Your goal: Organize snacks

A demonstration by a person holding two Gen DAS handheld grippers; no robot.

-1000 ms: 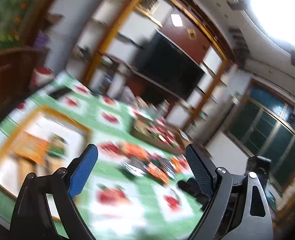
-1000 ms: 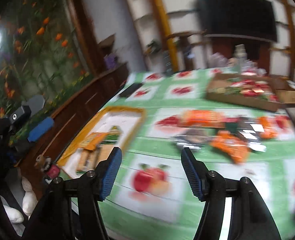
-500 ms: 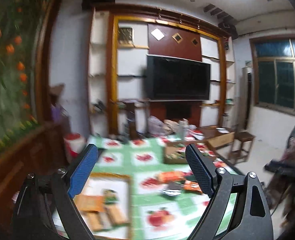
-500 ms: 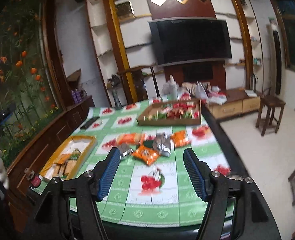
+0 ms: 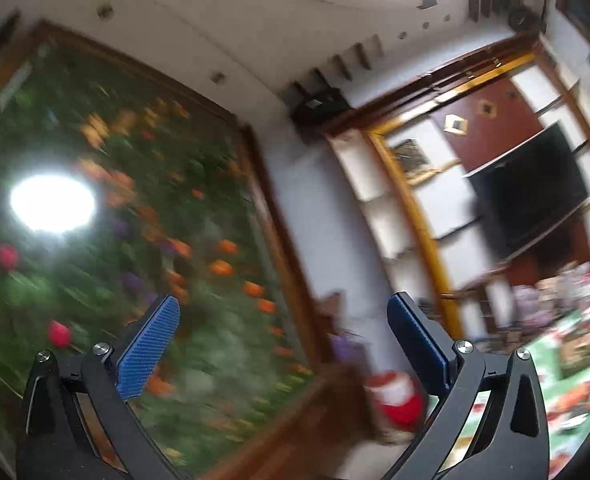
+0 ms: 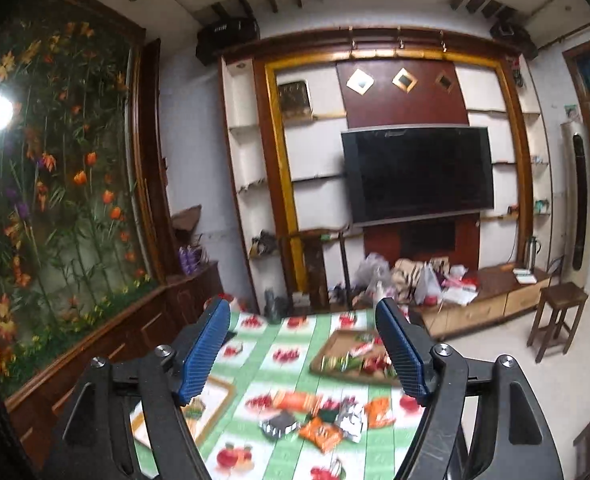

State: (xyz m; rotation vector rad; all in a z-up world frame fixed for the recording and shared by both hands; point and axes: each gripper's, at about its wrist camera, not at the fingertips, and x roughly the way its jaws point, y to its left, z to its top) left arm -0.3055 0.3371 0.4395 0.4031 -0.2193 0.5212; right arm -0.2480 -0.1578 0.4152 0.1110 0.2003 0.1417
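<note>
Orange snack packets [image 6: 321, 434] wait mid-tablecloth [image 6: 255, 368]; both grippers, right [image 6: 303, 354] and left [image 5: 283, 344], spread empty, must descend to grab.

Both handheld cameras swung upward, away from the table.

The left gripper [image 5: 283, 340] tilted toward the flower mural [image 5: 107, 248], leaving the snack-covered table [image 5: 575, 380] at the right edge. The right gripper [image 6: 303, 344] rose, and the snack packets [image 6: 319, 420] dropped low between its fingers.
</note>
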